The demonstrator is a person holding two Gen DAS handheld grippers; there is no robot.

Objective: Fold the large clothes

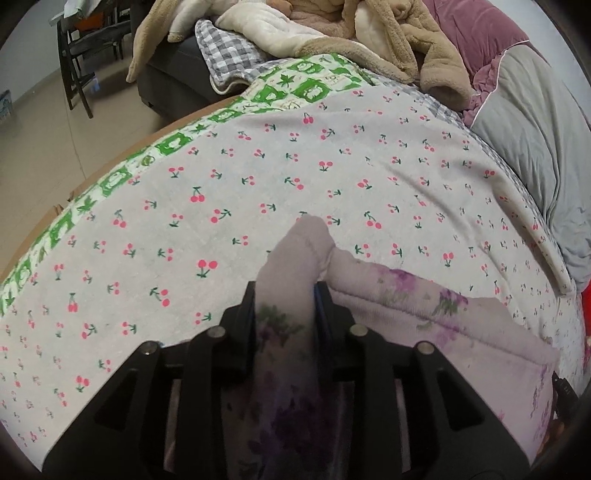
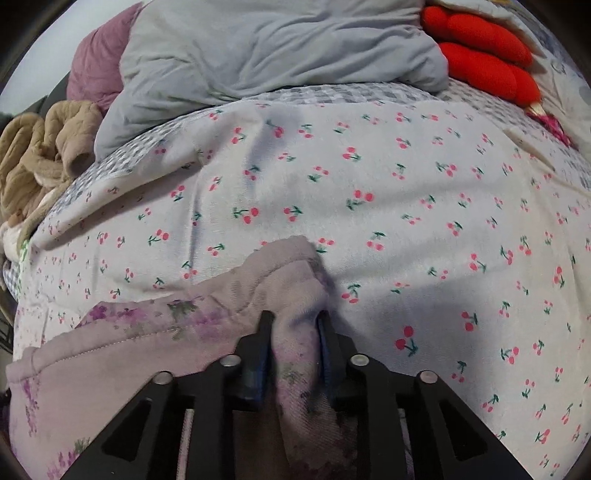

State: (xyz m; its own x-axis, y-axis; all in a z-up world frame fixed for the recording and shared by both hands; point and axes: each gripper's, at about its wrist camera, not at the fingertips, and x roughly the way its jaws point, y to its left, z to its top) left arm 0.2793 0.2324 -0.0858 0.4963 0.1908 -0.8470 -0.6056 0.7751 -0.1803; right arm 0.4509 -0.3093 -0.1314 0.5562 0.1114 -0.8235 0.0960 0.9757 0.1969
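Note:
A pale lilac garment with purple flowers (image 1: 424, 314) lies on a bed over a white cherry-print sheet (image 1: 258, 177). My left gripper (image 1: 284, 291) is shut on a bunched corner of it, and the fabric pokes up between the fingers. The rest of the garment trails to the right. In the right wrist view my right gripper (image 2: 293, 319) is shut on another bunched corner of the same garment (image 2: 147, 332), which spreads to the left over the cherry sheet (image 2: 406, 206).
A grey duvet (image 2: 266, 48) and mauve quilt (image 1: 476, 33) lie at the far side. Tan fleece clothes (image 1: 388, 33) are heaped at the back. A red plush (image 2: 484, 62) is at the far right. The bed's left edge (image 1: 110, 173) drops to the floor; a chair (image 1: 77, 55) stands there.

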